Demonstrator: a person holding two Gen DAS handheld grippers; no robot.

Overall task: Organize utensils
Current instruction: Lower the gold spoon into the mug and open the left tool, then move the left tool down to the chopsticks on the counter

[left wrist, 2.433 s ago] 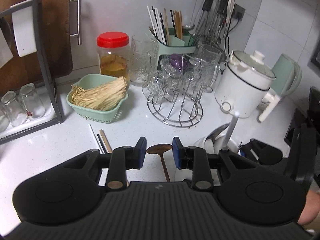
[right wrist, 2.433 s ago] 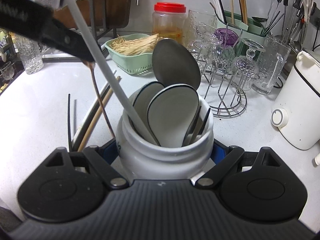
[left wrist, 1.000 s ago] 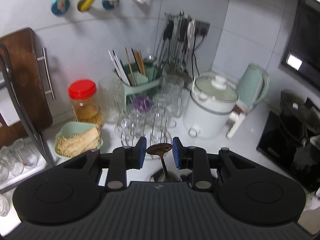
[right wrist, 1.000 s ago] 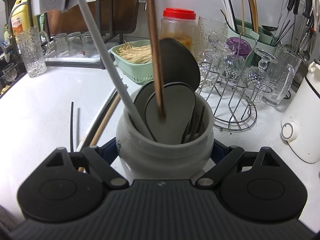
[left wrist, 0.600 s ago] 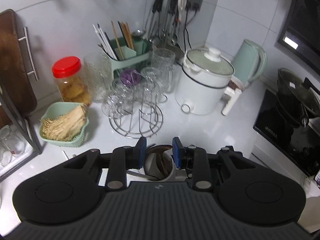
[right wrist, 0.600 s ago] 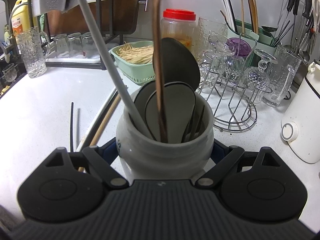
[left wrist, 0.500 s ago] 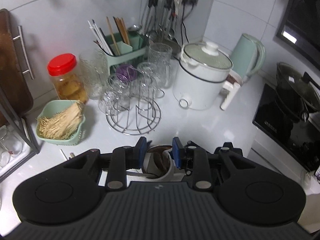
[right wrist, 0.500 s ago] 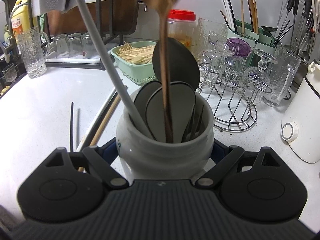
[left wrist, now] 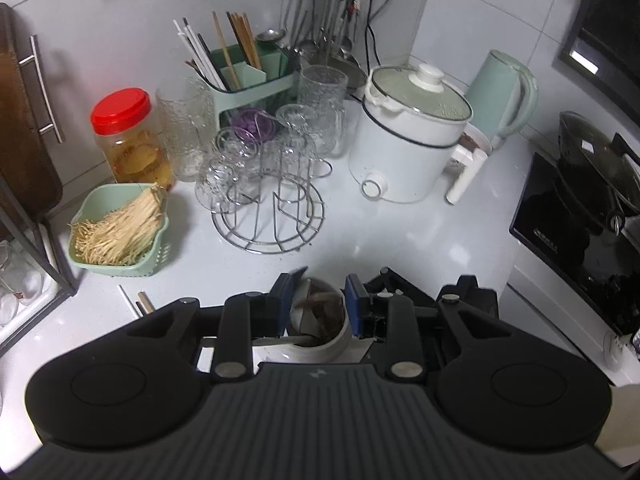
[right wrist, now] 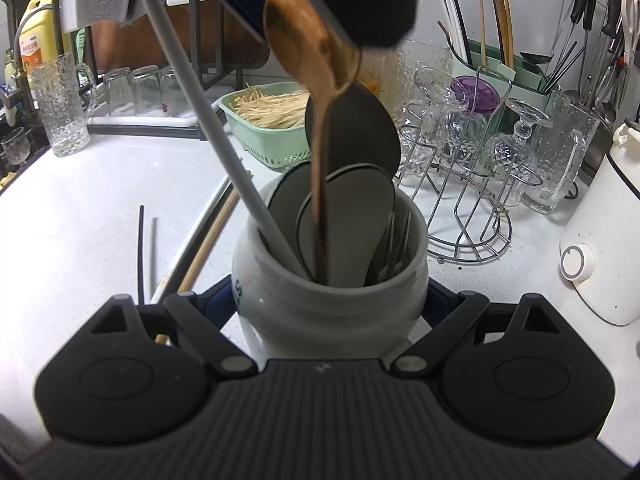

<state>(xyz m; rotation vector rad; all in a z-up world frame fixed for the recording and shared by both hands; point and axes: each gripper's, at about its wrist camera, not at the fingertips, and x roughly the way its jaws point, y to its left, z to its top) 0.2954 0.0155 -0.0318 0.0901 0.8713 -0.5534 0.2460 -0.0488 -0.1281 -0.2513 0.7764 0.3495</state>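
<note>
My right gripper (right wrist: pixel 328 300) is shut on a white ceramic jar (right wrist: pixel 320 320), its blue pads pressing both sides. The jar stands on the white counter and holds several dark-bowled spoons (right wrist: pixel 352 216), forks (right wrist: pixel 396 240) and a long grey handle (right wrist: pixel 208 120). My left gripper (left wrist: pixel 319 294) hangs right above the jar (left wrist: pixel 332 340). It is shut on the bowl of a brown spoon (right wrist: pixel 312 52), seen from below under its dark finger (right wrist: pixel 360 0). The spoon's handle reaches down inside the jar. Loose chopsticks (right wrist: pixel 200 252) lie on the counter left of the jar.
Behind the jar stand a wire rack of glasses (left wrist: pixel 268 200), a green basket of pale strands (left wrist: pixel 120 232), a red-lidded jar (left wrist: pixel 128 136) and a green caddy of chopsticks (left wrist: pixel 248 76). A white cooker (left wrist: pixel 408 144), kettle (left wrist: pixel 504 92) and black hob (left wrist: pixel 580 220) fill the right.
My left gripper has come down over the jar, and the brown spoon's handle has slid deeper into it. The right gripper and the jar have stayed still.
</note>
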